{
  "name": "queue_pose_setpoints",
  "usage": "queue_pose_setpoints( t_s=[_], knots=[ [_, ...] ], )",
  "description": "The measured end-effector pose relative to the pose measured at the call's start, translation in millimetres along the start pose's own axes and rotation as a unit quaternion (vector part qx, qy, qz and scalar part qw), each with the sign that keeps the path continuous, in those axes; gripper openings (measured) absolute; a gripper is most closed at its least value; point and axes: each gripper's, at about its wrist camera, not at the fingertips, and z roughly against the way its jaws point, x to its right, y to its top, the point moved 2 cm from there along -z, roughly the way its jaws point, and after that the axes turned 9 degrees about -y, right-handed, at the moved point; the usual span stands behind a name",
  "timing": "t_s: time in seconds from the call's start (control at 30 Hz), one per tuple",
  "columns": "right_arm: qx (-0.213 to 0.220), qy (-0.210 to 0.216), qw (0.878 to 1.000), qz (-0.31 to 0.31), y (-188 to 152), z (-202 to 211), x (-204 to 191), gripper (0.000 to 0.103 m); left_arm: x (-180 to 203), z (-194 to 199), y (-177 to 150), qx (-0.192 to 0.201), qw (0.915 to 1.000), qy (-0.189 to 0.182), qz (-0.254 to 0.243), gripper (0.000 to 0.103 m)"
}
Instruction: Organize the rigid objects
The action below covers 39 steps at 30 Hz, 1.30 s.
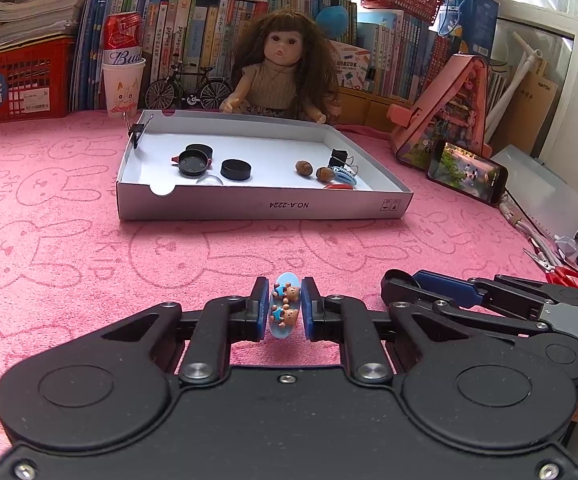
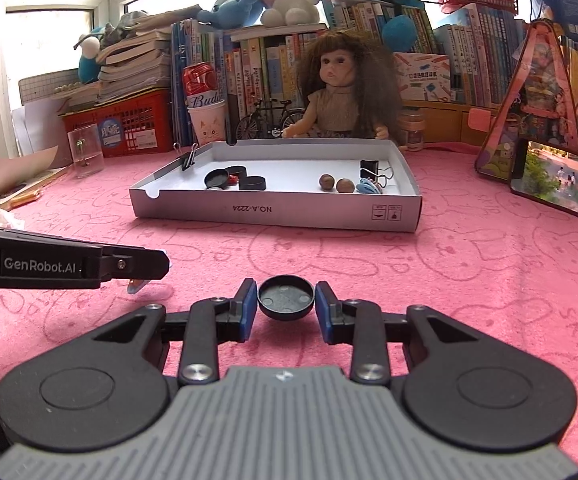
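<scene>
Left gripper (image 1: 285,306): jaws closed tight on a light-blue oval hair clip (image 1: 284,305) with two small bears on it, held on edge between the blue pads, above the pink rabbit-print cloth (image 1: 69,248).

Right gripper (image 2: 286,300): jaws narrowed around a black round cap (image 2: 286,298), hollow side up; both blue pads sit against its rim, so it is gripped. No earlier view, so only this state is noted.

White cardboard tray (image 1: 265,206) lies farther back on the cloth, well apart from both grippers. Contents, left part: three black caps (image 1: 236,169) clustered, a clear dome (image 1: 210,180) just near of them. Right part: two brown nuts (image 1: 304,168) side by side, a blue clip (image 1: 345,178) and a black binder clip (image 1: 339,157) beside them. Another binder clip (image 1: 136,131) is clamped on the tray's far-left wall.

Behind the tray: a doll (image 1: 285,68) seated against a row of books. A phone (image 1: 465,174) leans at far right with its screen lit.
</scene>
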Motion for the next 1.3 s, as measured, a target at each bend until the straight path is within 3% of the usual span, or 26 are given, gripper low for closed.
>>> queue_pose_setpoints(
  t_s=[0.87,1.3],
  knots=[
    [0.01,-0.021,1.0,-0.01,15,-8,5,0.037,0,-3,9,0.016,0.9997,0.009,0.015,0.016],
    [-0.001,-0.024,1.0,-0.015,8,-11,8,0.038,8,-10,-12,-0.022,0.9995,-0.002,-0.021,0.016]
  ],
)
